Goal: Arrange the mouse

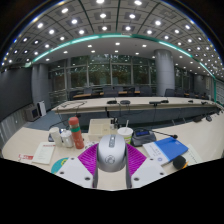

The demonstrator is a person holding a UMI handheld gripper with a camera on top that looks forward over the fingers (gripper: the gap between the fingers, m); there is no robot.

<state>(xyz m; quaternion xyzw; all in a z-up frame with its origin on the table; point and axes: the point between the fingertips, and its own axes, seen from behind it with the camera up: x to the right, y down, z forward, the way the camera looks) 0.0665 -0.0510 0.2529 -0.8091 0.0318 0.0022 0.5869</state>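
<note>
Ceiling (110,25) fills the upper half of the view: one dark expanse dotted with many small round lights and crossed by one long teal strip light (110,38) that arcs from nine o'clock to three o'clock. Below it runs a row of glass partitions (105,72) across the far side of the room. One long grey conference desk (135,104) stretches beyond the near table, with what look like two dark microphone stands on it; more detail there is too small to tell.

One pale table (30,145) lies nearest, carrying the smaller things. At two o'clock from the fingers sits one blue booklet (171,149), with one dark flat device (143,134) just behind it. At ten o'clock from the fingers stands one orange bottle (77,132), and beside it, further toward nine o'clock, a clear jar (58,137). One white paper cup (125,134) stands at twelve o'clock, just beyond the fingertips. One white sheet with red marks (44,153) lies flat at nine o'clock.

One gripper (112,160) shows two white fingers with two magenta pads (90,158). One grey mouse (112,153) sits between them, its nose pointing to twelve o'clock. Both pads meet its sides with no gap visible, so the jaws are closed around the mouse.
</note>
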